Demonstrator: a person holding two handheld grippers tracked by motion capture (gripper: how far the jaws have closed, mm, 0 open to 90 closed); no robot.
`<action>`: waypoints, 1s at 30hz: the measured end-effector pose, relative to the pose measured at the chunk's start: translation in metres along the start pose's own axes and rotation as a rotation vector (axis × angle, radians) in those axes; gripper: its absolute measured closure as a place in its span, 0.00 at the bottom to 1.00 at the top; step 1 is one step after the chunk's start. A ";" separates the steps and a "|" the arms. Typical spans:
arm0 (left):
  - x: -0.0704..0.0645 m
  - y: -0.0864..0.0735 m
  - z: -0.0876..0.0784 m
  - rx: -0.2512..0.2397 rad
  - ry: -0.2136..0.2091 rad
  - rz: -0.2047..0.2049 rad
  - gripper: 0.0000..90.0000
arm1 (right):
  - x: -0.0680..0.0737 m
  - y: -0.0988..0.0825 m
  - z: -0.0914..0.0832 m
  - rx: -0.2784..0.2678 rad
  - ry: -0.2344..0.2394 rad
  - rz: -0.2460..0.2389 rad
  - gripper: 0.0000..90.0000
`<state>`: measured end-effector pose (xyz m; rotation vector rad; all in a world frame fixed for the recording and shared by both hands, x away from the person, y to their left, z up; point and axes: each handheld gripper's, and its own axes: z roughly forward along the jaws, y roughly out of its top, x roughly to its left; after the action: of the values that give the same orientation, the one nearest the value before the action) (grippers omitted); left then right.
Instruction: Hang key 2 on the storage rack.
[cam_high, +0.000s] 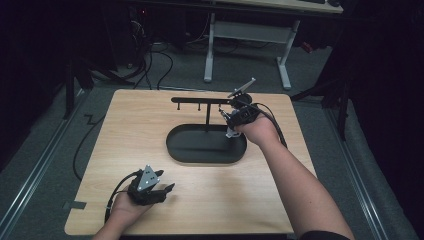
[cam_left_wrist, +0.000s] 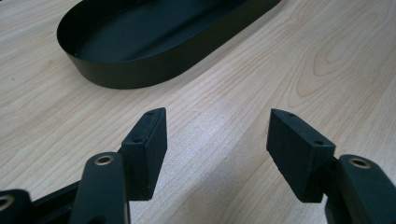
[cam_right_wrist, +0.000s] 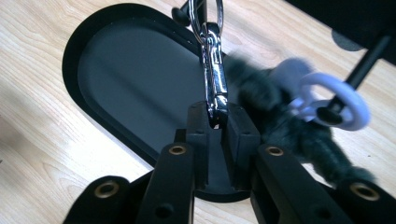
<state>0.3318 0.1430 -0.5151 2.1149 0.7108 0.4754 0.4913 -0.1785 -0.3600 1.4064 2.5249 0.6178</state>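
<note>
The right gripper (cam_right_wrist: 218, 122), at the lower middle of the right gripper view, is clenched on a shiny silver metal snap clip (cam_right_wrist: 214, 77) that rises between its jaws toward the top of the frame. A dark green fuzzy keychain charm (cam_right_wrist: 280, 121) with a pale lilac plastic ring (cam_right_wrist: 336, 100) hangs just right of the clip, blurred. Behind the clip lies the black oval metal tray (cam_right_wrist: 121, 70), filling the upper left of that frame. In the high view the right gripper (cam_high: 234, 119) sits right of centre, at the right end of the black T-shaped hanging rack (cam_high: 200, 100) that stands in the tray (cam_high: 200, 150); the right hand (cam_high: 257, 131) grips it from the lower right.

The left gripper (cam_left_wrist: 217, 140) is released, its jaws spread wide over bare light wooden tabletop (cam_left_wrist: 327, 56), with the tray's curved wall (cam_left_wrist: 130, 74) at the upper left of the left gripper view. In the high view the left gripper (cam_high: 165, 191) rests at the lower left, well apart from the tray, held by the left hand (cam_high: 127, 205).
</note>
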 end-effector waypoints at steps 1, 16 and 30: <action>0.000 0.000 0.000 0.001 -0.001 0.000 0.43 | 0.000 0.000 0.001 0.002 0.001 0.005 0.89; 0.000 0.000 0.000 -0.001 -0.004 0.003 0.43 | 0.007 -0.003 0.007 -0.007 0.022 0.004 0.84; -0.002 0.001 0.003 0.004 -0.006 0.010 0.43 | 0.008 -0.040 0.009 -0.020 0.045 0.012 0.81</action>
<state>0.3322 0.1396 -0.5161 2.1234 0.6990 0.4736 0.4592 -0.1880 -0.3854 1.4170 2.5393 0.6831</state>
